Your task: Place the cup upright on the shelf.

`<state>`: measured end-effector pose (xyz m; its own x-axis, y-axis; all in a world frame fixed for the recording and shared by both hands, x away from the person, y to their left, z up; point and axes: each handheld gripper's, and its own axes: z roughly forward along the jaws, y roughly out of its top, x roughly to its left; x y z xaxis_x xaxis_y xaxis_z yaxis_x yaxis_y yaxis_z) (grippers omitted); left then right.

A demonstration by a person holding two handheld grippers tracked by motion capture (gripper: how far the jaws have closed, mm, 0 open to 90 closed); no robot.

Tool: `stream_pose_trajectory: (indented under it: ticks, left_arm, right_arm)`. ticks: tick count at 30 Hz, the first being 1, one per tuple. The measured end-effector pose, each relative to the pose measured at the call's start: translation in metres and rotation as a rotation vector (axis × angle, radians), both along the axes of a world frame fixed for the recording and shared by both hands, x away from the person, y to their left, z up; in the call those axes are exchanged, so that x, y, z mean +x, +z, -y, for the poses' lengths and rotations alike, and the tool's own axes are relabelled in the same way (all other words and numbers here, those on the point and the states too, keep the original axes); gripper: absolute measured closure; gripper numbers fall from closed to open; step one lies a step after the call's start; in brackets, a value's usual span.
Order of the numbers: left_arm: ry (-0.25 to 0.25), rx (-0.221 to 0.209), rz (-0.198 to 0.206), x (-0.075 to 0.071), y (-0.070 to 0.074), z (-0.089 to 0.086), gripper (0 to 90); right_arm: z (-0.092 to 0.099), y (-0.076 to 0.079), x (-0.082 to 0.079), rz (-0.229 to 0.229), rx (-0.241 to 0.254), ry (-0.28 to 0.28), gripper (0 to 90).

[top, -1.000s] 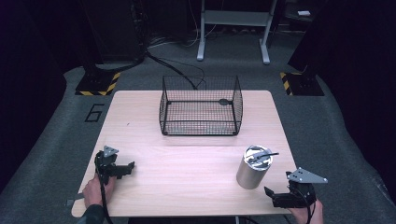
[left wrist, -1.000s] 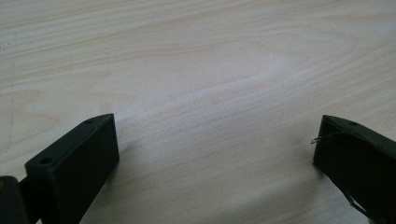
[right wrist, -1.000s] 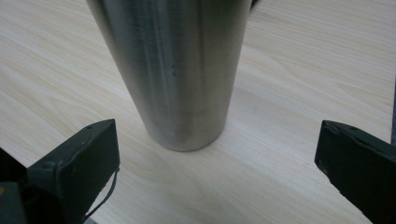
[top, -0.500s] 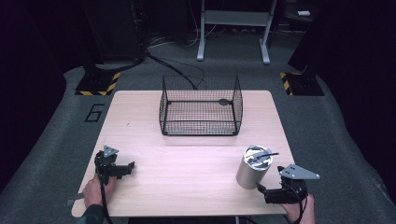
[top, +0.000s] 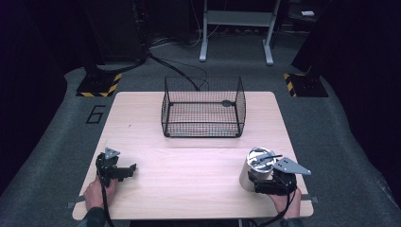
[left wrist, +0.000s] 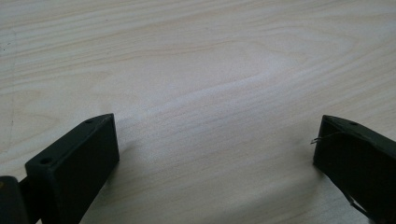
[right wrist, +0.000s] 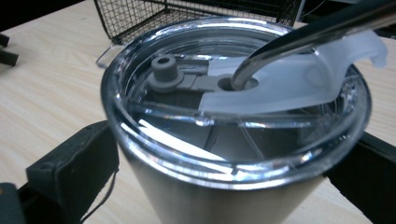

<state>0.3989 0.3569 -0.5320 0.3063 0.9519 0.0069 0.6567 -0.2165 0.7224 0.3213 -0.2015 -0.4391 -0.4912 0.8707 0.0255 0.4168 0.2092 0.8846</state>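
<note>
Steel tumbler (top: pixel 257 166) with clear lid and metal straw (right wrist: pixel 317 32), near right table (top: pixel 189 156) edge: rigid, slick, top-heavy; best gripped mid-body. Right gripper (top: pixel 257 182) jaws spread around it; left gripper (top: pixel 127 169) jaws spread, empty.

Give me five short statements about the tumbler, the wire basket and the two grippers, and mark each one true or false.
1. The black wire basket stands at the far middle of the light wooden table. True.
2. The steel tumbler with a clear lid sits inside the basket. False: it stands on the table near the right front corner.
3. A metal straw passes through the tumbler's lid. True.
4. The right gripper has its jaws on either side of the tumbler. True.
5. The left gripper is shut on a spoon. False: its jaws stand wide apart over bare wood, holding nothing.
</note>
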Motion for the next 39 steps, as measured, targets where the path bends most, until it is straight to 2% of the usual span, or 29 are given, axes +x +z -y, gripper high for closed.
stream_pose_trajectory:
  ticks: [7,17,25,29,39]
  left_arm:
    - [-0.001,-0.001,0.004,0.000,0.000,0.000,0.1]
    - [0.006,-0.009,-0.001,0.000,0.000,0.001,0.1]
    - [0.005,-0.007,-0.001,0.000,0.000,0.001,0.0]
    - [0.005,-0.008,0.002,0.000,0.000,0.001,0.1]
    - [0.001,-0.002,0.003,0.000,0.000,0.000,0.0]
  right_arm:
    - [-0.007,0.002,0.006,0.032,-0.005,-0.035,1.1]
    - [-0.010,0.003,0.007,0.037,-0.013,-0.056,3.5]
    - [-0.009,0.005,0.008,0.036,-0.037,-0.057,3.8]
    - [-0.008,0.010,0.009,0.040,-0.024,-0.051,3.8]
    - [-0.010,0.024,0.016,0.046,-0.033,-0.037,3.8]
